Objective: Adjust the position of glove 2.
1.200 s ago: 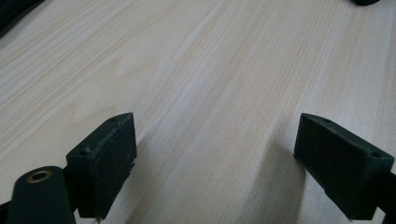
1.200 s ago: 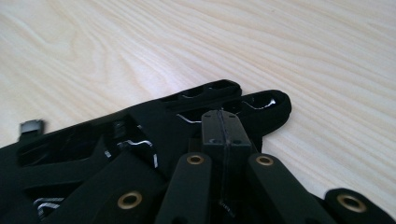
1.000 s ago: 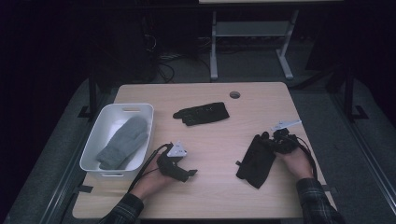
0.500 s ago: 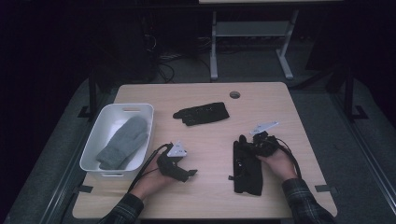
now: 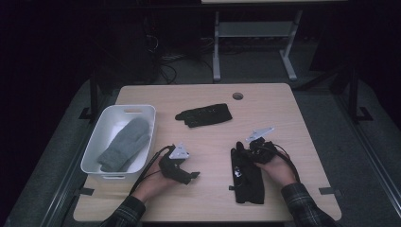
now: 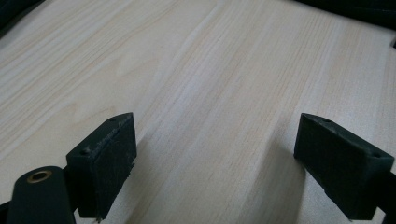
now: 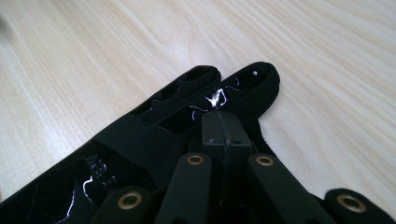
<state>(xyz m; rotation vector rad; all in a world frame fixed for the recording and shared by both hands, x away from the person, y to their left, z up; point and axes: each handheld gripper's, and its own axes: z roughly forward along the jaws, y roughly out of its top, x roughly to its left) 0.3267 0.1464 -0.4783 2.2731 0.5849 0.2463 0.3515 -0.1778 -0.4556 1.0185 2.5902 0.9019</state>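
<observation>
Now black glove (image 7: 154,135) pinched between closed jaws

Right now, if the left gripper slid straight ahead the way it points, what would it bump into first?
Probably nothing close: the left gripper stands open over bare table, and its path looks free there.

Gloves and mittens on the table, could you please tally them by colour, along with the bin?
Black gloves: 2
Grey mitten: 1
White bin: 1
Total: 4
</observation>
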